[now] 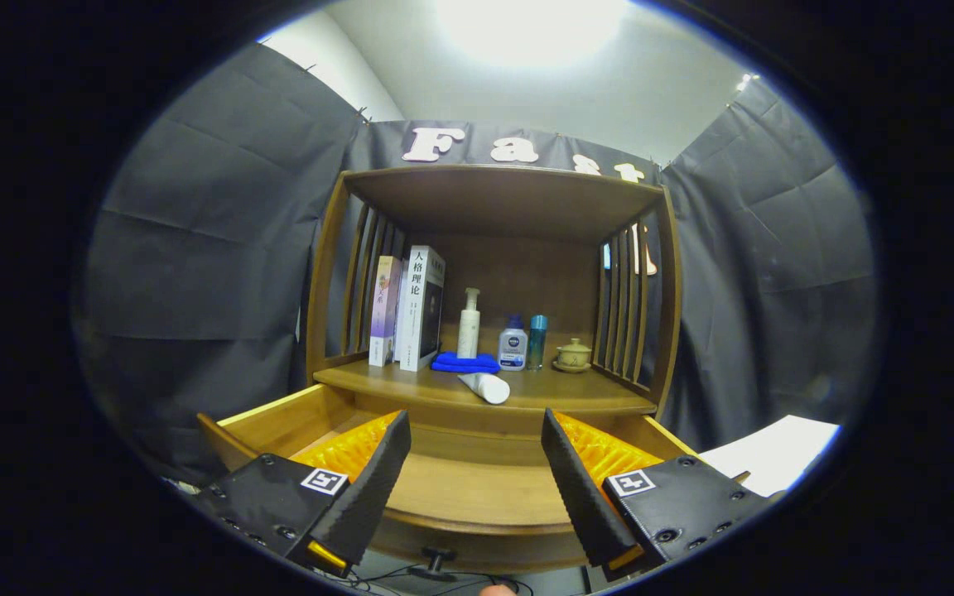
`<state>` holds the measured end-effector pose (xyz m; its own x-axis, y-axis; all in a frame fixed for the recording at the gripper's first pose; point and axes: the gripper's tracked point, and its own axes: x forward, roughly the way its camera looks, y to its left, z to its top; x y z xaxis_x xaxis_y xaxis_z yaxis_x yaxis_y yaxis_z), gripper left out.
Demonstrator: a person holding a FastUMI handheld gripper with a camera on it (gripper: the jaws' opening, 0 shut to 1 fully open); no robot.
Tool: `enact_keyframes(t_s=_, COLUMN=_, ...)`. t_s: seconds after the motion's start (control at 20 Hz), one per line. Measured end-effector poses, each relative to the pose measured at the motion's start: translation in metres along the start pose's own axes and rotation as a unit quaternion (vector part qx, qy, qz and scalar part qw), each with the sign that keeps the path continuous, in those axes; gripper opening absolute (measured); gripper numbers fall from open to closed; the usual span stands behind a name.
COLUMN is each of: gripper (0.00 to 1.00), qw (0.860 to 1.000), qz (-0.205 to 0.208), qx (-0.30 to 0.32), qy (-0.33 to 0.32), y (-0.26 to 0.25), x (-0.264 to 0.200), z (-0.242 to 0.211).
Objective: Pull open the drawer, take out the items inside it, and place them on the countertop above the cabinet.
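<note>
Drawer: the drawer stands pulled out below the countertop, its wooden floor bare where you can see it.
Gripper: your gripper hangs over the drawer, fingers spread wide, gripping nothing.
Countertop: the countertop above the drawer carries a white tube lying at its front edge, a blue cloth behind that, a pump bottle, a small jar, a teal bottle and a lidded cup.
Books: two books stand at the countertop's left end.
Room: dark cloth walls surround the cabinet.
Hidden: your fingers cover both drawer corners; its knob barely shows below.
</note>
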<state>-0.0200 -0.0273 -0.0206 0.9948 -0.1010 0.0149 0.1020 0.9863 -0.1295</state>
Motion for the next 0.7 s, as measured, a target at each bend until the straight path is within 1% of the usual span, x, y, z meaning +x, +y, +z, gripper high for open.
enact_keyframes(t_s=0.25, gripper=0.98, qw=0.999, qz=0.016, qx=0.027, qy=0.009, y=0.016, x=-0.037, z=-0.038)
enact_keyframes(t_s=0.5, gripper=0.98, qw=1.0, qz=0.018, qx=0.016, qy=0.017, y=0.021, x=-0.056, z=-0.067)
enact_keyframes(t_s=0.7, gripper=0.98, qw=0.998, qz=0.018, qx=0.016, qy=0.066, y=0.023, x=-0.056, z=-0.105)
